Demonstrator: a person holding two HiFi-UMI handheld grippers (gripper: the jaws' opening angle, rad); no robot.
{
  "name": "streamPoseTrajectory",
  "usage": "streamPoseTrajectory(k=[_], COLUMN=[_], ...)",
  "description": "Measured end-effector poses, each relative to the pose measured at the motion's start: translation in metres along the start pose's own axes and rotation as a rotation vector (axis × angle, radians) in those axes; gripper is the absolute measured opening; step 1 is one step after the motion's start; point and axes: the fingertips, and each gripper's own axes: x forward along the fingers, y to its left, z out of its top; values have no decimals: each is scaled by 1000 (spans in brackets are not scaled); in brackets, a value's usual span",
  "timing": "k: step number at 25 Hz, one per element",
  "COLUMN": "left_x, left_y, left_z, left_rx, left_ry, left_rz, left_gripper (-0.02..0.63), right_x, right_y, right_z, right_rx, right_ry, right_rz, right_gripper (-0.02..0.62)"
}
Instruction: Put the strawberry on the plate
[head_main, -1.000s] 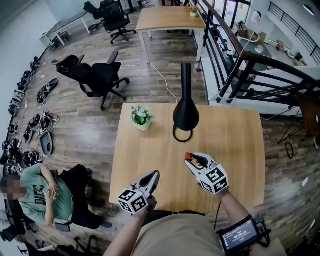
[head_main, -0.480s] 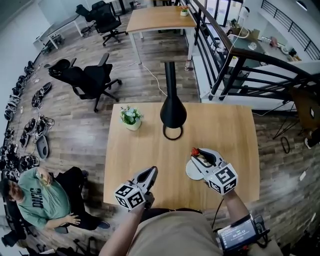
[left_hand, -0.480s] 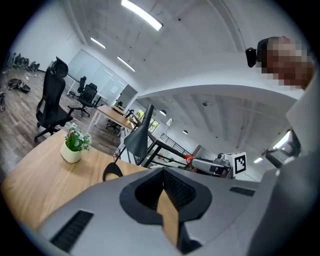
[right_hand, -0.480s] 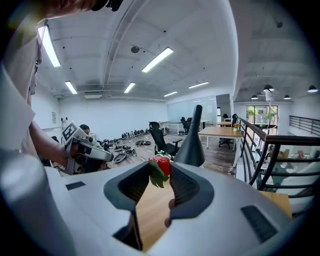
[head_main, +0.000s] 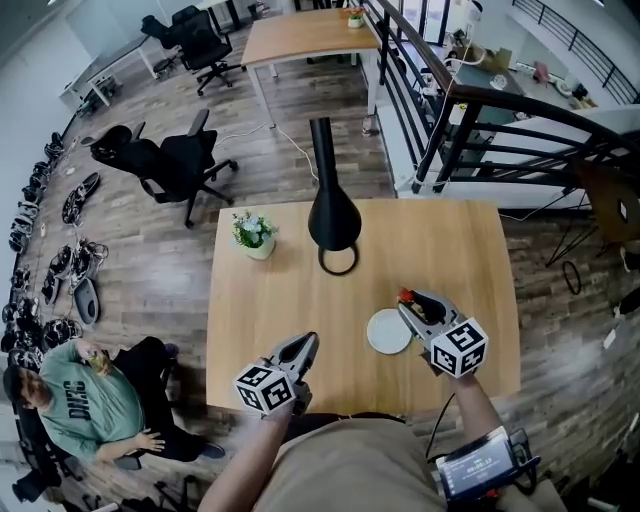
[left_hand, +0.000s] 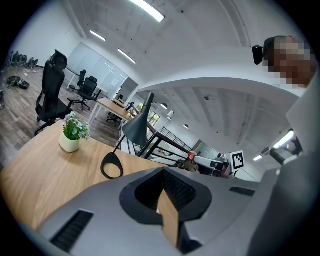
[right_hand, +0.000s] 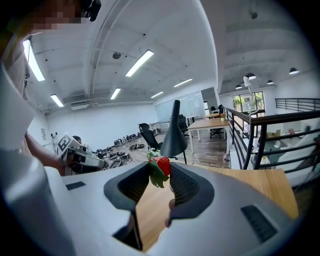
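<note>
Over a light wooden table (head_main: 290, 290), the right gripper (head_main: 409, 298) clamps a strawberry (right_hand: 163, 164) between its jaw tips, holding the fruit off the tabletop just past the far right rim of a small white plate (head_main: 386, 332). The left gripper (head_main: 309, 341), jaws together on nothing, hovers by the table's near edge. The strawberry is red, with green leaves drooping at one side.

one strawberry (head_main: 404, 296), one white plate (head_main: 388, 331), one black lamp (head_main: 333, 215), one small plant (head_main: 252, 229) in a pot, and one wooden bench (head_main: 450, 250) close by.
</note>
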Motion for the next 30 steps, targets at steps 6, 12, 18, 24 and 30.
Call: streamPoseTrajectory(k=[6,12,18,24,30], left_x=[9,17,17,13,4], left_y=[10,16,24,24,23], left_z=[-21,-39,-50,-64,-73], left_rx=[16,23,20,8,-2], left_ry=[54,107,144,170,176], left_rz=[29,42,63,83,95], left_gripper=[2,2,2,2,2], right_x=[3,11,20,33,45], right_y=[-17,-33,-46,-50,-58], right_z=[-39,-91,-142,-197,-256], right_rx=[28,38,68,51,12], right_ry=[60,150,230,344,455], right_rz=[-32,-66,-93,-101,-117], right_gripper=[133,133,133,133,133])
